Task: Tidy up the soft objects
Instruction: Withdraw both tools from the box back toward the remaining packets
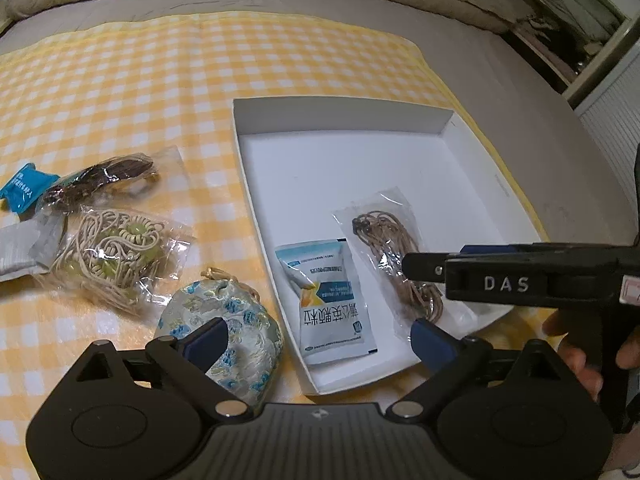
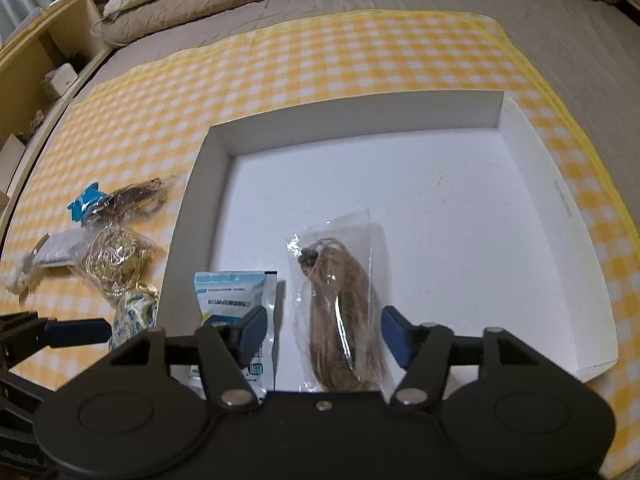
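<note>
**Two in the box, five still out on the cloth**

While both grippers hang with their jaws wide apart and nothing between them, let's take the field from the biggest thing down. The yellow checked cloth [image 1: 120, 80] covers the bed, and the white box [image 2: 560, 208] sits on its right half. Inside, at the near left, lie the brown cord bag [image 2: 340, 300] and, just beside it, the white-and-blue sachet [image 1: 328, 304]. The right gripper [image 2: 324, 336] straddles that cord bag from above. The left gripper [image 1: 320, 340] hovers over the box's near-left wall, its left finger above the brocade pouch [image 1: 224, 328] (my pick for the next grab). Farther left on the cloth sit the beige cord bag [image 1: 116, 252], the dark cord bag [image 1: 100, 180], a grey packet [image 1: 20, 248] and a small blue packet [image 1: 24, 188]. The risks: slick plastic may slide out of a pinch, and the overlapping bags could drag a neighbour along.
</note>
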The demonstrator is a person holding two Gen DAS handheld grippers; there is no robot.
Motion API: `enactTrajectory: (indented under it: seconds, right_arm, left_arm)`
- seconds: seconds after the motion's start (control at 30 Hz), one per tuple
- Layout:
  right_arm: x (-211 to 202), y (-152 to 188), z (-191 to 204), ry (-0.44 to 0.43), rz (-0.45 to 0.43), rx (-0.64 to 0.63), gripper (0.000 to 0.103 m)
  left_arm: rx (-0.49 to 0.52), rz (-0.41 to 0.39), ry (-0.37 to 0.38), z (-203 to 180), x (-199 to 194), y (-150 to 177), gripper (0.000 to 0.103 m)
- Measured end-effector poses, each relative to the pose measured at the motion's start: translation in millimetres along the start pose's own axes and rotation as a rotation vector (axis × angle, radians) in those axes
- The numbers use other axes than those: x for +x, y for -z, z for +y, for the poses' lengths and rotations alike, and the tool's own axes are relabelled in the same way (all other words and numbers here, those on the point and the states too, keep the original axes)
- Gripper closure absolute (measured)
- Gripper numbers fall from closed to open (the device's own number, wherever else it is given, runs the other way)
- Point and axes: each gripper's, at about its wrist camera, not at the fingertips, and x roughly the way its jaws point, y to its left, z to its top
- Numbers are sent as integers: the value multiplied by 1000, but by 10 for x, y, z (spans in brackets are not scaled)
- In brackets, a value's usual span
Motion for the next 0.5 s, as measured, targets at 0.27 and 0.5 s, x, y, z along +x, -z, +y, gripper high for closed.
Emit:
enactTrajectory:
  seconds: [0.27, 0.5]
  right_arm:
    - [-99, 8, -83, 2, -9, 4, 30]
    - [-267, 51, -151, 5, -48, 8, 25]
  left_arm:
    - [21, -29, -10, 21, -80, -14, 5]
    - [20, -69, -24, 80, -189, -40, 5]
